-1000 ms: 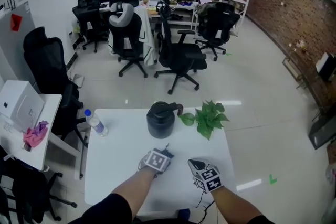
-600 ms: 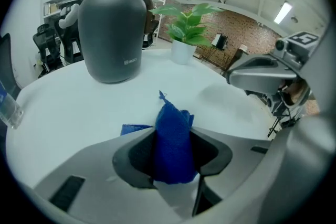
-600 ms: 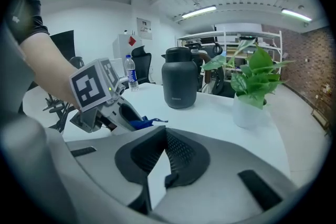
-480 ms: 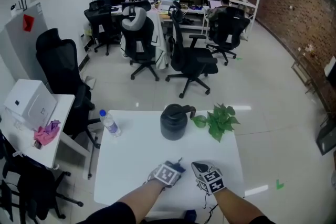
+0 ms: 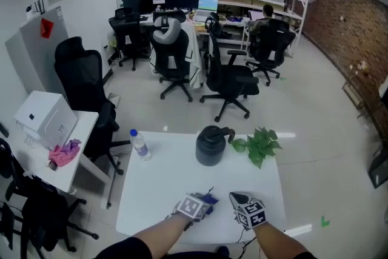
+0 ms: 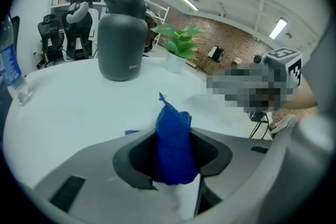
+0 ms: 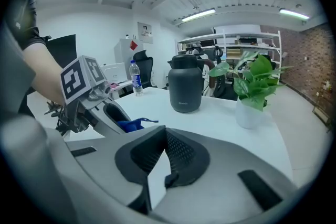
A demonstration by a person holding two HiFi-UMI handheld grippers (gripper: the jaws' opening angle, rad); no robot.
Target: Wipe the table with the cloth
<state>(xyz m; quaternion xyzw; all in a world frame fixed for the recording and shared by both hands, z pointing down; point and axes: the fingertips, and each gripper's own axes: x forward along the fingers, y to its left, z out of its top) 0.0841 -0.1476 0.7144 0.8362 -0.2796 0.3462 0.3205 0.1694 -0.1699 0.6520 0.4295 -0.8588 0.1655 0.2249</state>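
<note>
A blue cloth [image 6: 172,144] is bunched between the jaws of my left gripper [image 6: 173,157], which is shut on it just above the white table [image 5: 163,185]. In the head view the left gripper [image 5: 203,202] is near the table's front edge, with the cloth [image 5: 211,196] poking out ahead of it. My right gripper [image 5: 237,197] is close beside it on the right. Its jaws [image 7: 165,136] meet at the tips with nothing between them. From the right gripper view, the left gripper [image 7: 84,97] and the cloth [image 7: 131,124] lie to the left.
A dark grey jug [image 5: 211,145] stands at the table's far middle. A small potted plant [image 5: 261,144] is to its right and a water bottle [image 5: 140,145] at the far left. Office chairs [image 5: 227,76] stand beyond, and a side table [image 5: 54,148] with a white box stands to the left.
The head view has drifted, so the table sits lower and further right in the picture. Both grippers keep their places near the front edge, cloth still in the left one.
</note>
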